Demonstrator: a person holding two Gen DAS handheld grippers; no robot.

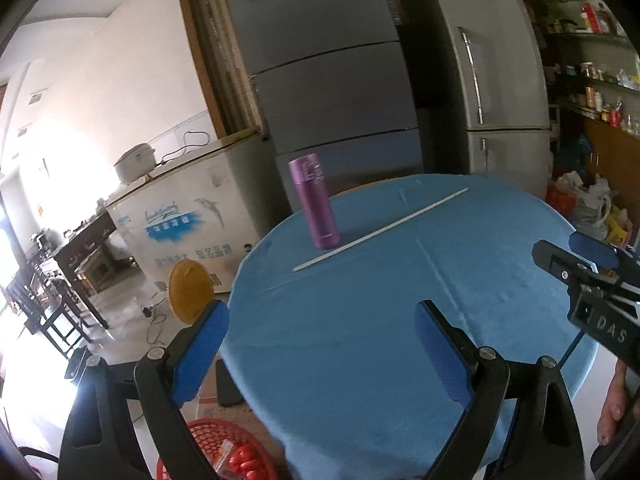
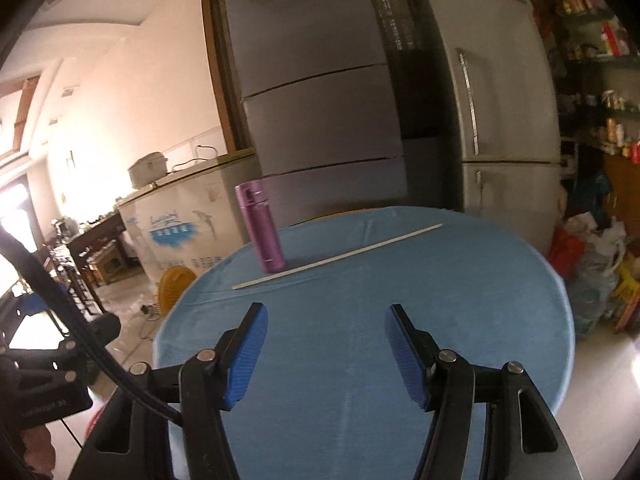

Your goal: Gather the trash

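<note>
My left gripper [image 1: 320, 344] gapes wide and empty; only its camera shows the red basket [image 1: 208, 440] below the table [image 1: 360, 360]. My right gripper [image 2: 326, 352] stands half open, empty.

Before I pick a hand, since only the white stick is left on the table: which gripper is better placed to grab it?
Probably right: the white stick lies straight beyond the right gripper, whose jaws are empty.
</note>
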